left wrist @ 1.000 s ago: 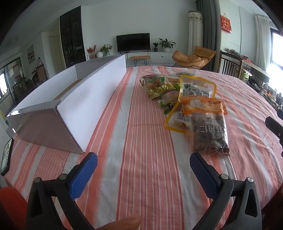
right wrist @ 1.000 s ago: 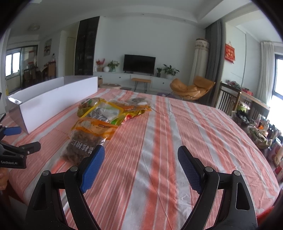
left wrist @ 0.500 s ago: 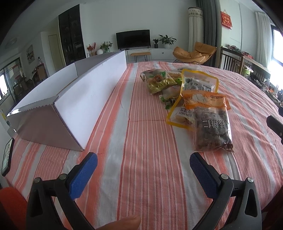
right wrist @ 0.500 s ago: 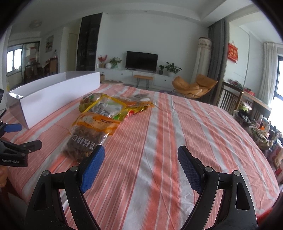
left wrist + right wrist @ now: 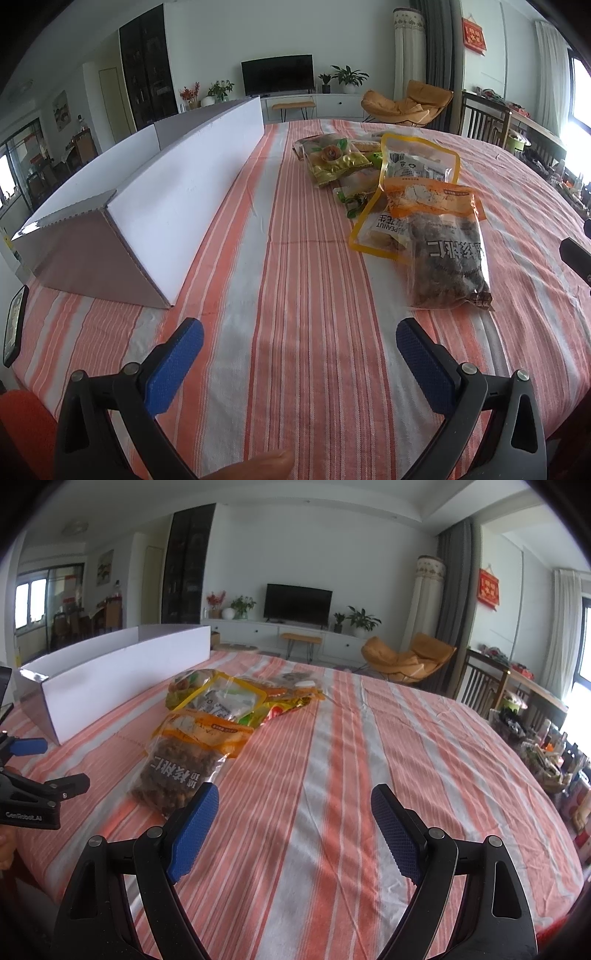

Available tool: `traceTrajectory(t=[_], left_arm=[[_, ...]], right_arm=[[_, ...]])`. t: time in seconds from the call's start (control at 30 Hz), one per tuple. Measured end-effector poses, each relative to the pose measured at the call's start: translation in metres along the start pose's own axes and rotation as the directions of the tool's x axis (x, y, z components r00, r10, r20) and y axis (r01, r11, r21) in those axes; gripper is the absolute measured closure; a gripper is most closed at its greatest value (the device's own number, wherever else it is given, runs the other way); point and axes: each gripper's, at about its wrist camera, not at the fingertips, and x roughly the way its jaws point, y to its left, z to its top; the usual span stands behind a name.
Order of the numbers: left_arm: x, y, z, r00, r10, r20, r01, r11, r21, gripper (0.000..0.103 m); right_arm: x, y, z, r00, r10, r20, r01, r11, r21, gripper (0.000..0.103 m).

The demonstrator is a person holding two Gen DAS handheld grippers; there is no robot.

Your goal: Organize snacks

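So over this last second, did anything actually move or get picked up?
Nothing visibly changed. Both the left gripper and right gripper stay open and empty above the striped tablecloth; the snack bags and white box lie untouched.

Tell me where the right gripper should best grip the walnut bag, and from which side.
Probably the near bottom seam of the walnut bag, from the table-edge side. It lies flat, that end free, its orange top overlapping the peanut pouch. The right gripper is open just short of it.
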Motion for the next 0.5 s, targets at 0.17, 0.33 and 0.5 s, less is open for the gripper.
traceTrajectory(t=[0.17,0.33,0.5], left_arm=[[0.005,0.002,-0.001,1.0,0.002,-0.021,-0.002,1.0,0.003,0.0],[0.015,0.002,-0.004,0.998,0.005,-0.069,-0.004,1.0,0.013,0.0],[0.024,0.001,-0.007,0.993,-0.001,-0.115,0.004,1.0,0.028,0.0]], right_arm=[[0.0,0.0,0.0,1.0,0.003,-0.007,-0.003,1.0,-0.004,0.016],[0.002,0.001,0.0,1.0,0.009,-0.018,-0.009,1.0,-0.011,0.016],[0.005,0.006,-0.002,0.996,0.062,-0.058,-0.063,0.998,-0.023,0.016]])
